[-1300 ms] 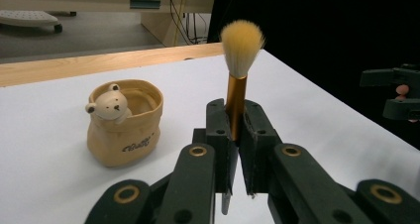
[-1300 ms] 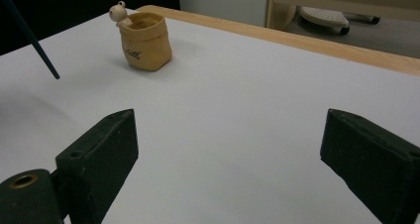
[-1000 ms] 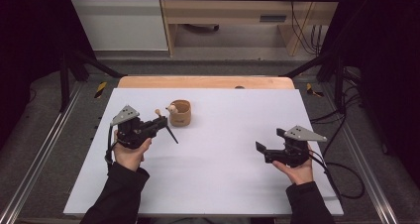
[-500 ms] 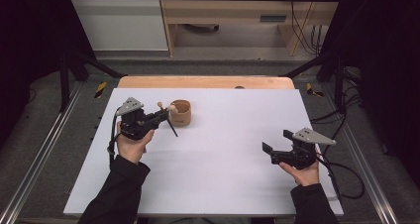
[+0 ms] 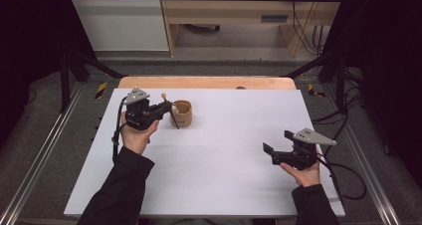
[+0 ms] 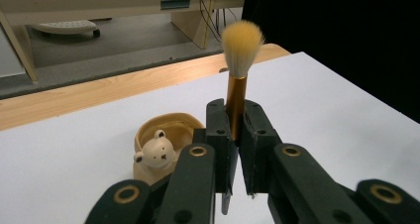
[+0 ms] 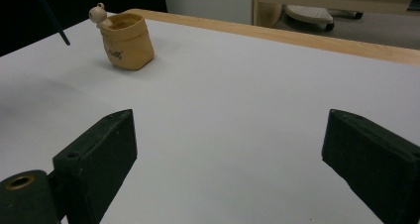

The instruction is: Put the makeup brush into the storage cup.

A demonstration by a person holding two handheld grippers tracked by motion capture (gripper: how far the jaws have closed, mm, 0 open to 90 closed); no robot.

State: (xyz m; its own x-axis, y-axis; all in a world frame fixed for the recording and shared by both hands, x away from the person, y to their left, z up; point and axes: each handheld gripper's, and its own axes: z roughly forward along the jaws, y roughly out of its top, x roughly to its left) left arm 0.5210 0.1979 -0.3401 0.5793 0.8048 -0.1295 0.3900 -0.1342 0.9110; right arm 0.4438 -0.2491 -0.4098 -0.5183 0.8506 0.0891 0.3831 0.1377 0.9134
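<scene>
A makeup brush (image 6: 236, 92) with pale yellow bristles (image 5: 162, 96) and a gold ferrule stands upright between the jaws of my left gripper (image 6: 236, 130), which is shut on it. Its thin dark handle (image 5: 175, 122) slants down below the jaws. In the high view the left gripper (image 5: 166, 108) hovers just left of a small tan pouch-shaped cup (image 5: 182, 113) with a white bear figure (image 6: 154, 153) on its rim. My right gripper (image 5: 277, 141) is open at the right, low over the white table (image 5: 224, 160), with nothing between its jaws (image 7: 233, 144). The cup (image 7: 126, 43) lies far from it.
A wooden strip (image 5: 209, 82) runs along the table's far edge. Metal rails (image 5: 35, 165) flank the table on both sides, and cables (image 5: 343, 182) trail off at the right. Beyond the table stand wooden furniture legs (image 5: 171, 31) on a grey floor.
My left gripper has carried the brush farther away and to the right, closer to the cup. The right gripper has drifted slightly to the right and nearer.
</scene>
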